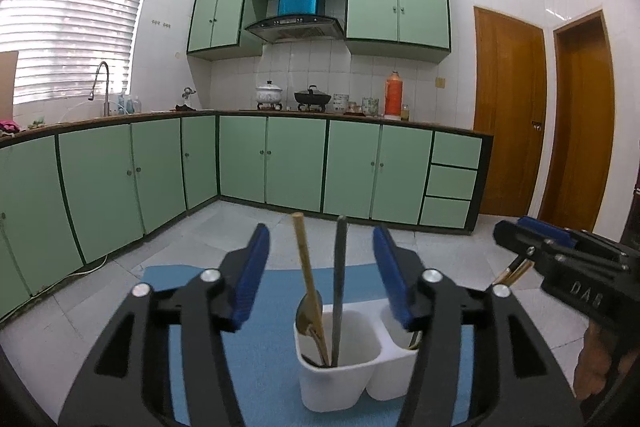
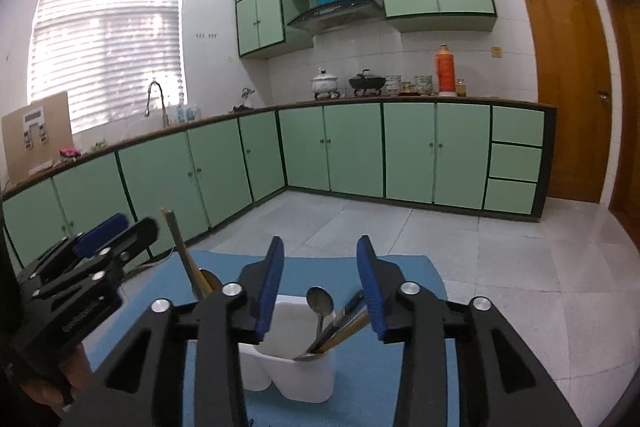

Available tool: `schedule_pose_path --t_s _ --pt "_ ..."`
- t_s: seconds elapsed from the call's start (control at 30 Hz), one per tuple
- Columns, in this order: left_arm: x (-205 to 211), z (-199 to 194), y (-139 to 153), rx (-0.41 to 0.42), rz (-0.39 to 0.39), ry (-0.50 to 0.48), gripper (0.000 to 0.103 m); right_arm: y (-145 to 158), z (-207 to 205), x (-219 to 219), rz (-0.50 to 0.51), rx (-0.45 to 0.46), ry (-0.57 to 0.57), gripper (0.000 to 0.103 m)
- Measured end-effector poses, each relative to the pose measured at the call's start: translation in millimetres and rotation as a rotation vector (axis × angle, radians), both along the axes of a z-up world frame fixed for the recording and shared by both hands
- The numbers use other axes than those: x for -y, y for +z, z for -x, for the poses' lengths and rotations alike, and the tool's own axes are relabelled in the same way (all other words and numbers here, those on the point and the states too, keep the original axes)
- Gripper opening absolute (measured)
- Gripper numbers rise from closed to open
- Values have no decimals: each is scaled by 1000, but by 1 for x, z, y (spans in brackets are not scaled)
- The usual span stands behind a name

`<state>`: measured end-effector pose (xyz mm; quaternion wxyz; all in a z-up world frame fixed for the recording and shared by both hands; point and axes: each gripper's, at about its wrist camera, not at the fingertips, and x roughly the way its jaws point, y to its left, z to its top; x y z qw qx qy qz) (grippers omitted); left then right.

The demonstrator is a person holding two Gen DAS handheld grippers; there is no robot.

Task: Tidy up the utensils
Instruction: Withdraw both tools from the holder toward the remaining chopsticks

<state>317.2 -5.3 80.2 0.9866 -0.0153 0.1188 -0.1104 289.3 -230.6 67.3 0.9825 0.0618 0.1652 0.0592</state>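
The white two-compartment holder (image 1: pixel 340 383) stands on the blue mat (image 1: pixel 264 307), on the floor-level surface in front of both cameras, and the utensils are already inside it. In the left wrist view the left gripper (image 1: pixel 322 279) hangs just above the holder with its jaws spread wide and nothing between them; a gold spoon (image 1: pixel 308 283) and a dark handle (image 1: pixel 339 279) stand almost upright in the nearer compartment, their tops pointing to about 12 o'clock. In the right wrist view the right gripper (image 2: pixel 320 287) is also spread and empty, and a steel spoon (image 2: pixel 320 301) with two or three chopstick-like sticks (image 2: pixel 344 325) leans toward 2 o'clock in the other compartment; how many sticks there are I cannot say surely, because the right finger covers their ends. I judge that these pieces are light, stiff and thin, and the metal ones are smooth, so they can turn or slide between the pads if the grip is loose. The best place to take one seems to be the upper handle, well above the holder's rim, with the pads across the flat side. The holder looks like thin plastic, light and easy to tip, so a pull should go straight up along the handle and not sideways.
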Motion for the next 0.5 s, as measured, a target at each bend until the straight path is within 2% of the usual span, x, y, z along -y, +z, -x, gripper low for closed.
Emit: schedule_pose_path --t_s 0.13,0.27,0.4,0.5 --pt "-6 20 1 15 8 5 74 2 22 8 -7 29 -18 56" --pt "-10 43 -3 21 1 10 86 -1 46 13 -11 47 -25 67" --pt "-12 67 -10 13 -5 3 90 -9 74 13 -10 59 -27 79" --pt "-13 85 -20 -4 -13 -5 92 -18 94 10 -2 60 -20 83"
